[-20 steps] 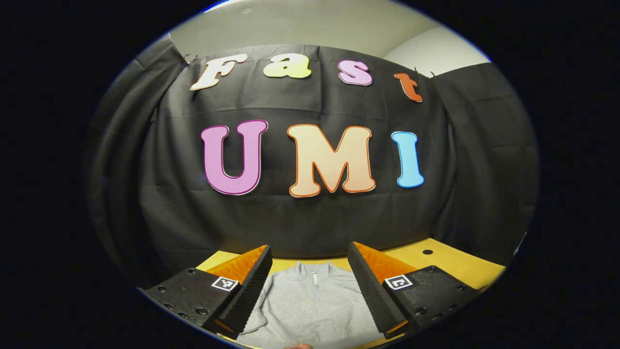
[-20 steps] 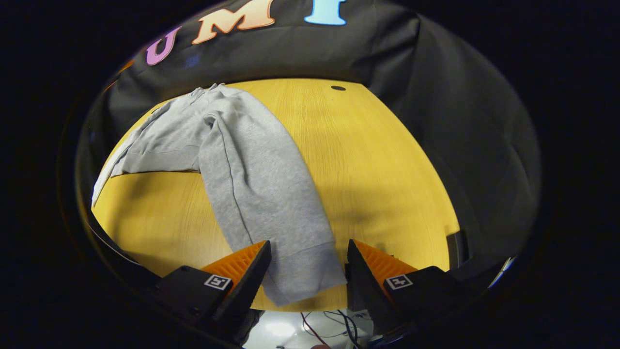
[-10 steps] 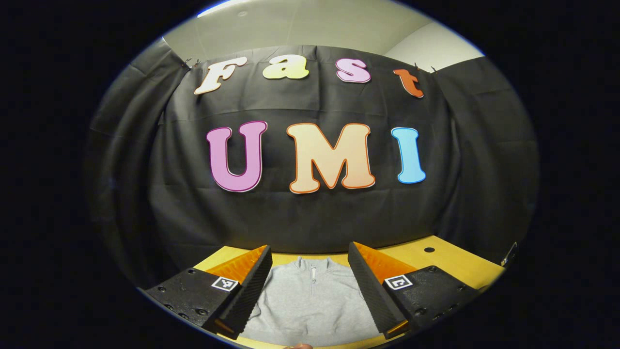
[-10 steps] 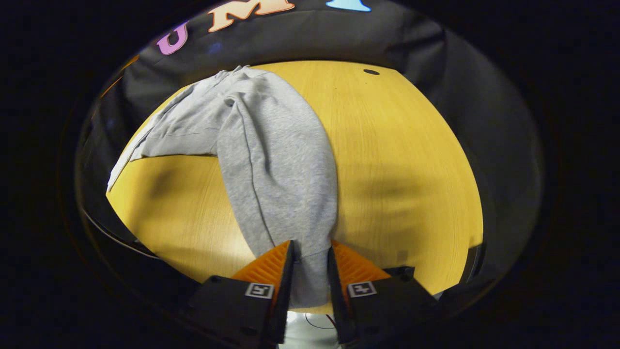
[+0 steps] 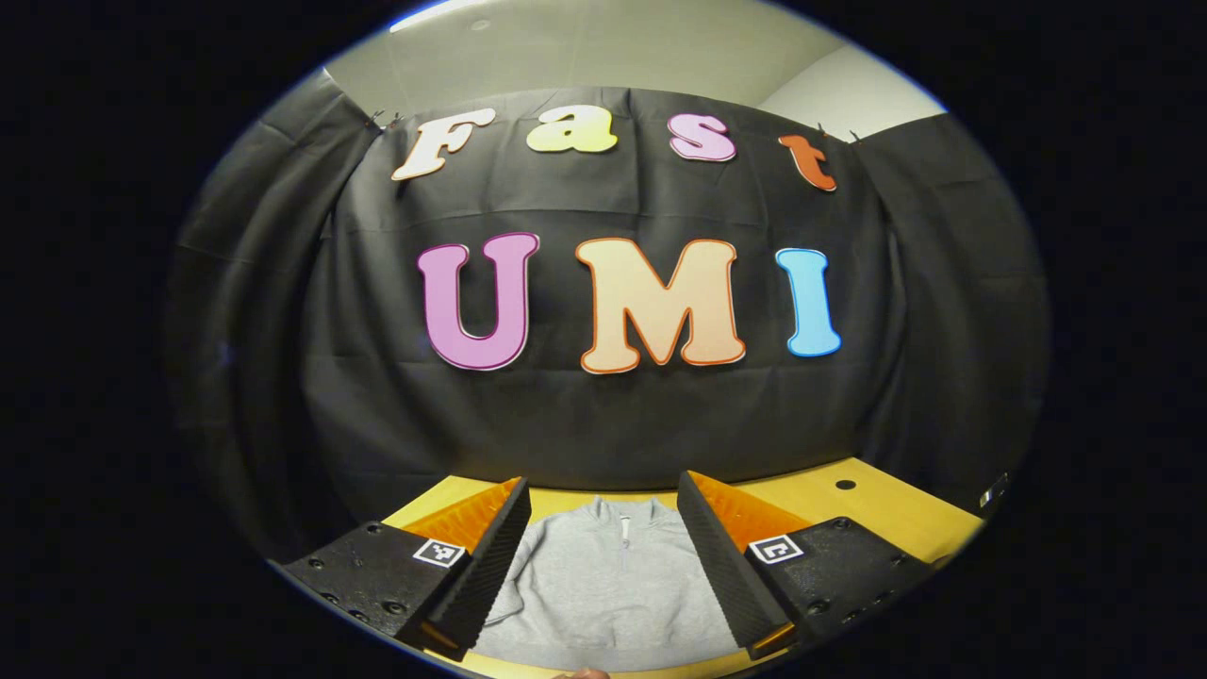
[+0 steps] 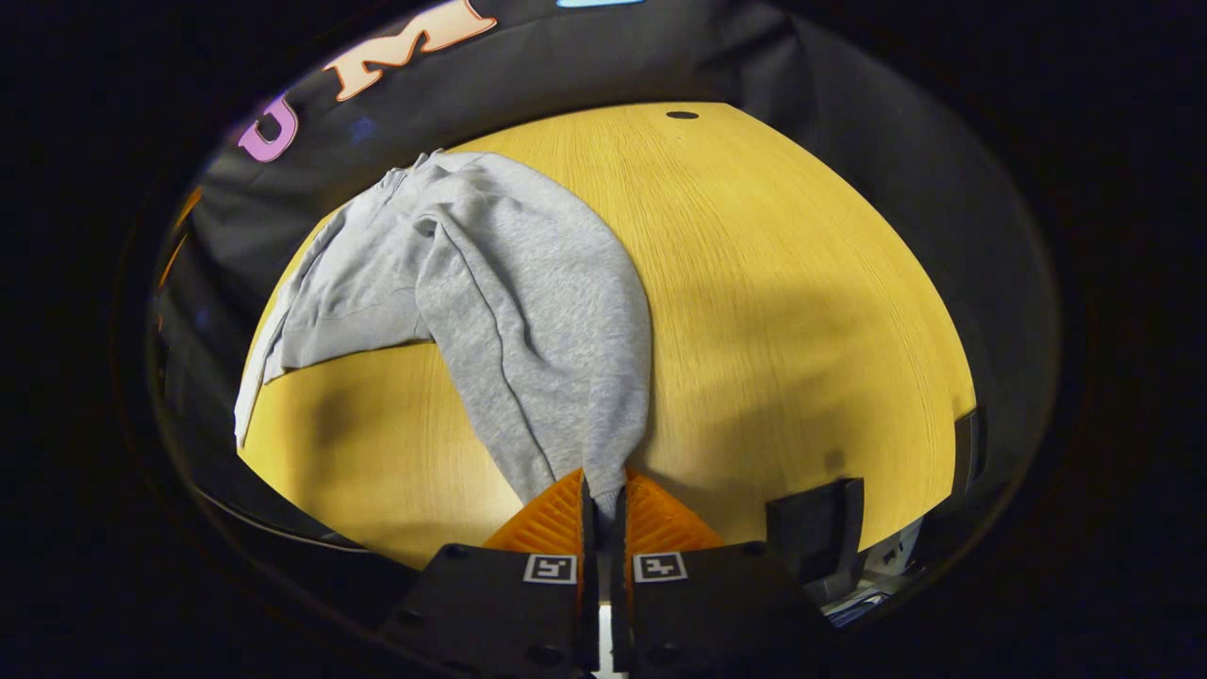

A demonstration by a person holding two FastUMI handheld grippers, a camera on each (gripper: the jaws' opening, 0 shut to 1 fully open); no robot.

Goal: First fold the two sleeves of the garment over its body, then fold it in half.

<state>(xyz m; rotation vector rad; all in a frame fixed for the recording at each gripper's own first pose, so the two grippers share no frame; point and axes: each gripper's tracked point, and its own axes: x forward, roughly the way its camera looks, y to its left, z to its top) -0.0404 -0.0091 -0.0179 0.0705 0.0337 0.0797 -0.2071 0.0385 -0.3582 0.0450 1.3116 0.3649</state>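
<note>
In the left gripper view, my left hand-held gripper [image 5: 601, 547] hangs above the near edge of the tabletop [image 5: 877, 509] with its fingers spread wide and nothing between them. Through the gap I see the grey garment [image 5: 603, 585] lying flat, its zip collar pointing toward the black cloth wall [image 5: 603, 424]. A strip of bare wood runs behind the collar up to the wall, and more bare wood with a small dark hole [image 5: 845, 485] lies to the right.

In the right gripper view, the garment's body [image 6: 358, 283] lies at the left, reaching the tabletop's left edge. Its sleeve [image 6: 547, 321] runs from the shoulder down to my right hand-held gripper [image 6: 603, 505], whose fingers are pinched together on the cuff end near the front edge. Right of the sleeve the wood [image 6: 801, 283] is open all the way to the far and right edges. A dark block [image 6: 816, 528] sits at the front right edge.

Each finger carries a small square marker tag; I cannot read it as writing.
</note>
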